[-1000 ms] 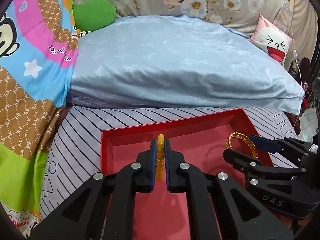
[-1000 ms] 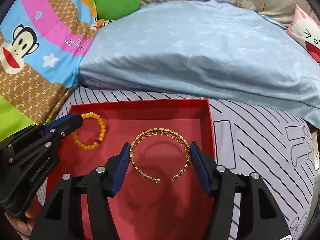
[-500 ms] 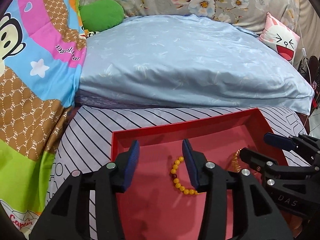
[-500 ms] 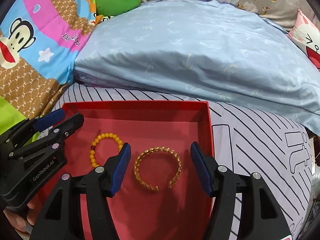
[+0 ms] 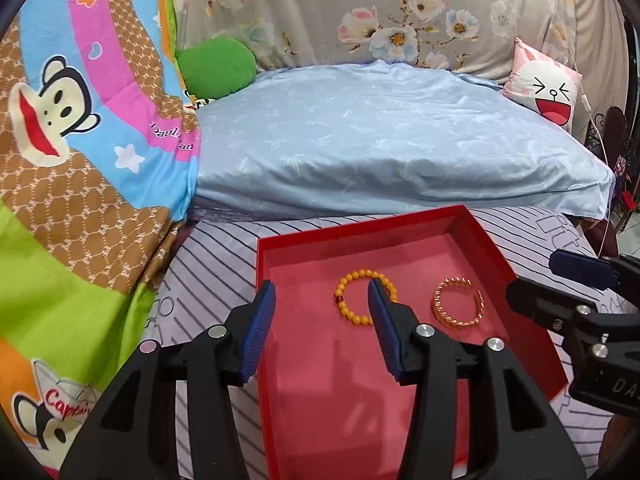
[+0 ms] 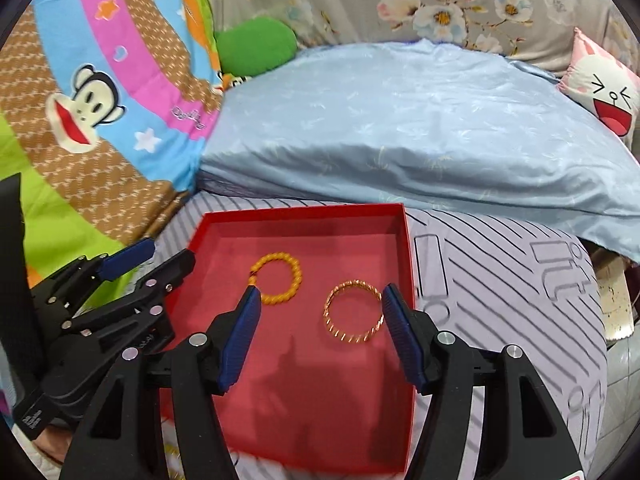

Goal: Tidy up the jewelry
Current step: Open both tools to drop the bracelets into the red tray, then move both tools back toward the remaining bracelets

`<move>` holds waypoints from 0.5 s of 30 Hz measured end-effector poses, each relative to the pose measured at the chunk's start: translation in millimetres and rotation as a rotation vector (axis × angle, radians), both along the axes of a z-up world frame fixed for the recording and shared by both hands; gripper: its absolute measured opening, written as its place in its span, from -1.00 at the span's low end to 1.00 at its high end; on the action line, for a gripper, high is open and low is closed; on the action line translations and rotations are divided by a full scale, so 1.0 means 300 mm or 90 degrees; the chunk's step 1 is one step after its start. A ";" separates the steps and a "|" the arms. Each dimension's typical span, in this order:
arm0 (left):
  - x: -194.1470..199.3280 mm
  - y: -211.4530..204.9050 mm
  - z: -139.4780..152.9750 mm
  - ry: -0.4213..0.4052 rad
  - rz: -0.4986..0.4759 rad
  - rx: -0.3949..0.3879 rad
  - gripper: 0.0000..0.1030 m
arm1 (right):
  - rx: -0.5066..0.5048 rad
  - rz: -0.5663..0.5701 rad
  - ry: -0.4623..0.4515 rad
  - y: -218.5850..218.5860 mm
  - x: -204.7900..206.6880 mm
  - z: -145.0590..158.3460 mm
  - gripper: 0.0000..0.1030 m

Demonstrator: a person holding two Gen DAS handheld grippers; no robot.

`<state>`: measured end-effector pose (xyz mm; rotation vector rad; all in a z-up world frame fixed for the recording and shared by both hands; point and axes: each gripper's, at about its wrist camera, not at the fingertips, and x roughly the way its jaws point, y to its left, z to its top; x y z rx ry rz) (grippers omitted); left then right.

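"DA" on right claw (image 5: 560, 284) body, "Cap" on cartoon blanket (image 5: 68, 400)

A bed piled with soft furnishings

A striped grey sheet (image 5: 224, 248) covers the mattress in front, and a pale blue quilt (image 5: 380, 140) lies folded across it. A cartoon monkey blanket (image 5: 80, 120) is heaped at the left, a green cushion (image 5: 218, 66) beside it. Grey floral fabric (image 5: 360, 12) hangs behind, with a pink laughing-face pillow (image 5: 548, 88) at the right. Tiled floor (image 6: 618, 364) shows past the bed's edge.
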<state>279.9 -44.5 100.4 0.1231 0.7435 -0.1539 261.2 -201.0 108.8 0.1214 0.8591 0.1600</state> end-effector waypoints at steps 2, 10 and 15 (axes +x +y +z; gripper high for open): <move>-0.051 0.010 0.014 -0.001 0.000 -0.011 -0.11 | -0.007 -0.001 -0.015 0.008 -0.087 0.020 0.19; -0.282 0.050 0.034 -0.010 0.007 -0.030 0.00 | -0.042 0.001 -0.055 0.053 -0.376 0.033 0.30; -0.405 0.071 0.018 -0.004 0.011 -0.040 0.02 | -0.070 0.001 -0.053 0.087 -0.541 -0.018 0.30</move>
